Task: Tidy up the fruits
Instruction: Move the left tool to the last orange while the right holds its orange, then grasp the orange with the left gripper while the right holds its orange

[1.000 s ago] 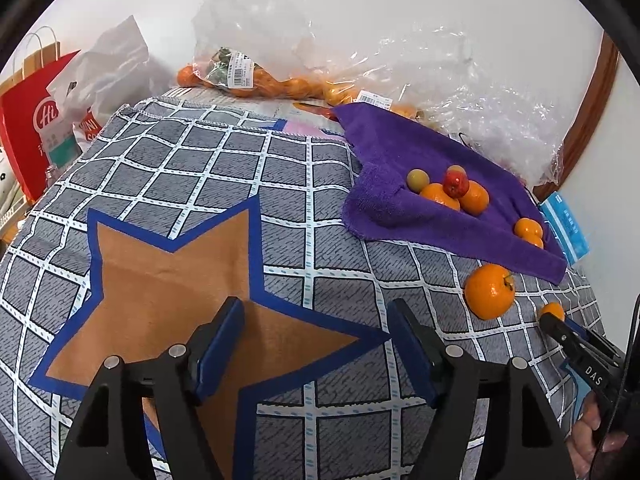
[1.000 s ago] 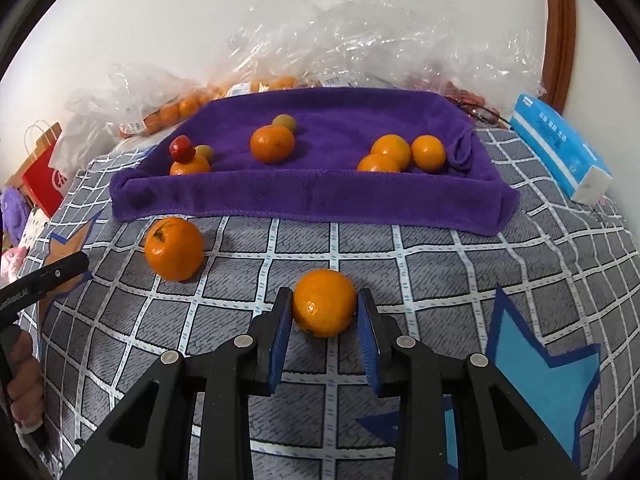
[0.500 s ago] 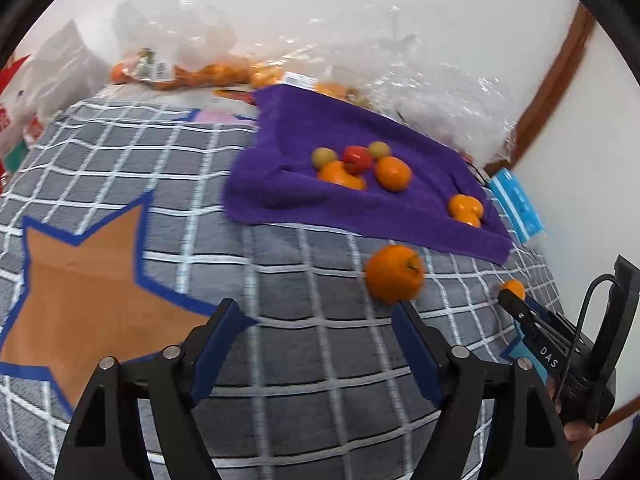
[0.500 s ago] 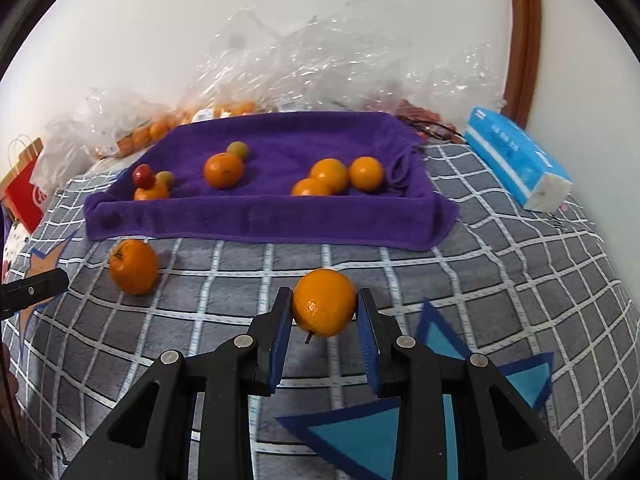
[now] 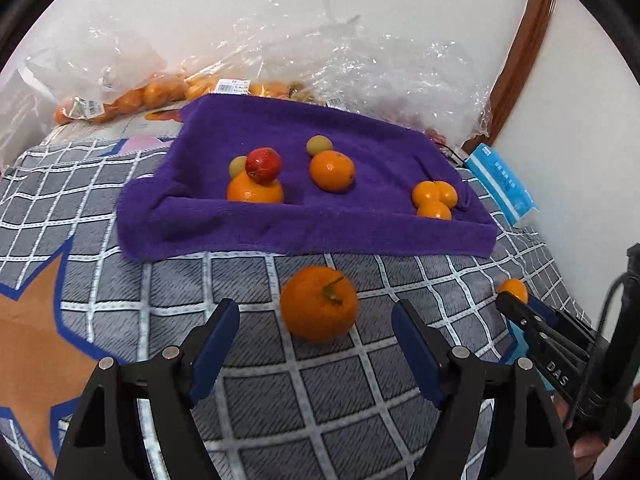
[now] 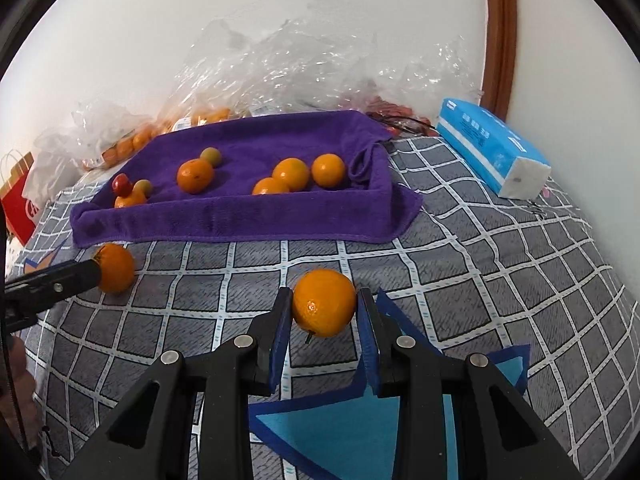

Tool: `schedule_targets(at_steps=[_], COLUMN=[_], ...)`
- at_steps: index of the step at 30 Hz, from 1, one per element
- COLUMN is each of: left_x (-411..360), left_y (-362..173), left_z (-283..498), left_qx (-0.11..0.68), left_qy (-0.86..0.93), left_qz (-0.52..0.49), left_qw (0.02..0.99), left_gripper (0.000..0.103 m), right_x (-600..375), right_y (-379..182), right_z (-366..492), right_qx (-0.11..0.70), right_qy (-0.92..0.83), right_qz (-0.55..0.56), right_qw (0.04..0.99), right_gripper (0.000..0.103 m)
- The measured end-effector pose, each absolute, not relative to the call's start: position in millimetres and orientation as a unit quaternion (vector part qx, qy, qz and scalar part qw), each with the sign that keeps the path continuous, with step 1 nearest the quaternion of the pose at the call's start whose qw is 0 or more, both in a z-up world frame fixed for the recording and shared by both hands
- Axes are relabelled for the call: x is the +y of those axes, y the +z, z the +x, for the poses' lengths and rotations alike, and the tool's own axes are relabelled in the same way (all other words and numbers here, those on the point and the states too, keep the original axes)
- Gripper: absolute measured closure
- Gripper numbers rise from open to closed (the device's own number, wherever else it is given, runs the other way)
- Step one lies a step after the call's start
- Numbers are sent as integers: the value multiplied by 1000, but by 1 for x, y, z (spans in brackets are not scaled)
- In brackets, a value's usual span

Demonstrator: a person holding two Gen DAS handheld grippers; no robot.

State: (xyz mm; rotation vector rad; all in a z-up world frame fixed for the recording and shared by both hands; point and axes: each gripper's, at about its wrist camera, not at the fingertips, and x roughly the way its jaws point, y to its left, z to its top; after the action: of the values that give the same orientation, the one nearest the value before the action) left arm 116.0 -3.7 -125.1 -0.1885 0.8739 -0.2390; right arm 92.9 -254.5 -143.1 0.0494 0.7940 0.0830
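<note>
I see a home room, likely a bedroom: a checked bedspread (image 6: 500, 272) with star patches, a tissue pack (image 6: 494, 150), shopping bags (image 6: 18, 200) and a plain white wall (image 5: 240, 8).

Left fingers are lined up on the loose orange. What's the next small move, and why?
Probably ease the left gripper forward and down around the loose orange: it lies on the checked cover just ahead of the open fingers, not yet between them. The right gripper already grips another orange.
</note>
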Motion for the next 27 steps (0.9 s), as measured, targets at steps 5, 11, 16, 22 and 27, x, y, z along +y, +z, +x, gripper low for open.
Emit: schedule_targets(at_steps=[5, 11, 16, 22, 27], left_x=[-11, -18, -10, -2, -1], left_y=[-132, -140, -140, -140, -137], left_z=[126, 129, 127, 125, 121], left_qx=[430, 428, 422, 413, 402], left_qy=[-111, -100, -101, -105, -99], left_qz=[-88, -70, -90, -116, -119], left_qw=[892, 896, 896, 897, 902], left_gripper=[28, 53, 61, 61, 61], right_x=[-254, -254, -251, -249, -250], right_y=[-145, -149, -150, -150, -147], right_z=[95, 99, 100, 101, 99], right_qx=[390, 404, 406, 406, 399], right_qy=[42, 39, 44, 34, 23], right_qz=[23, 28, 21, 12, 30], right_qw=[919, 914, 913, 913, 916], right_gripper=[71, 71, 71, 71, 71])
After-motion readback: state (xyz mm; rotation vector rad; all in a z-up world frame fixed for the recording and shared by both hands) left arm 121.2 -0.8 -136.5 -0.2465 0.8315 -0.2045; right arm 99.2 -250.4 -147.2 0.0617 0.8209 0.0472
